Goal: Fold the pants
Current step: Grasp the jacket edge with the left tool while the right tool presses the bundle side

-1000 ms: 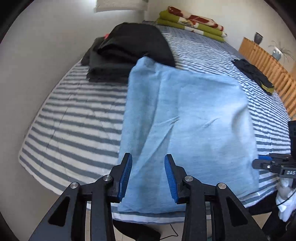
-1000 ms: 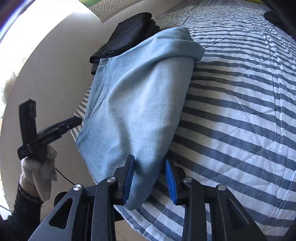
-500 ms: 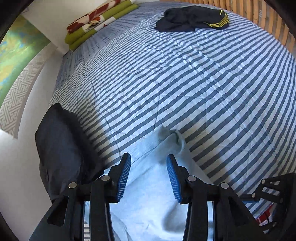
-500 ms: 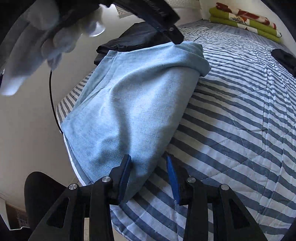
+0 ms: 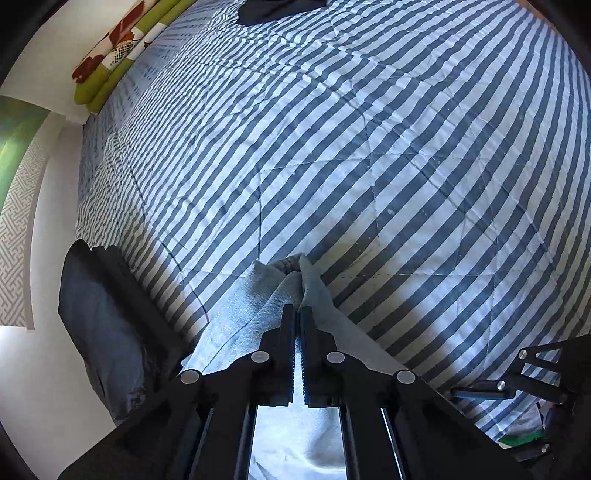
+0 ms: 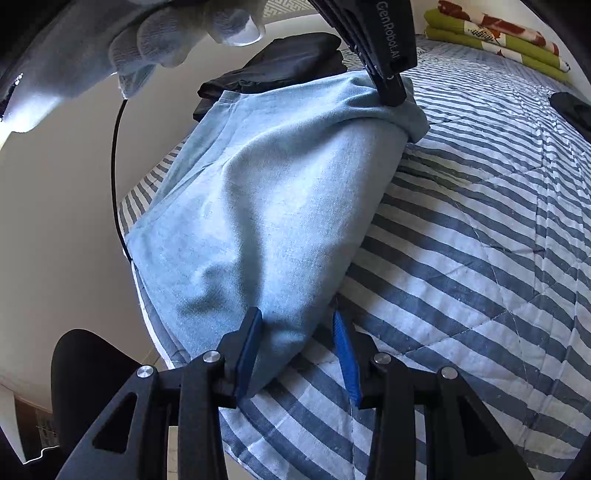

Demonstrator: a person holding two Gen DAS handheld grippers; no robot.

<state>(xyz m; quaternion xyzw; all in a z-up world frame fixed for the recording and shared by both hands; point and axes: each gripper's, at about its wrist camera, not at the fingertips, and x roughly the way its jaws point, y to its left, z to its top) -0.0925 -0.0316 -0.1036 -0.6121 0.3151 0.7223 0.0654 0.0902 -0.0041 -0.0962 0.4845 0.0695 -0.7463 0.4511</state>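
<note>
Lying across the near edge of the striped bed [image 6: 480, 229], the light blue pants [image 6: 266, 206] are folded into a broad panel that runs from one gripper to the other. The left gripper [image 5: 297, 314] has its jaws clamped tight together on a bunched far corner of the pants, the cloth gathered into a small knot just ahead of the tips. A gloved hand [image 6: 177, 40] carries that gripper from above. The right gripper [image 6: 297, 332] sits at the near corner with its jaws partly apart; the pants' folded edge lies between them, touching the left blue pad, while the right pad stands clear of the cloth over the striped cover. Left of the left jaws, a stack of dark folded clothes [image 5: 107, 332] lies just beside the pants at the bed's edge. Far ahead of both jaws, a green and red folded blanket [image 6: 495, 33] rests against the wall, and another dark garment [image 5: 280, 9] lies well apart on the bed.
</note>
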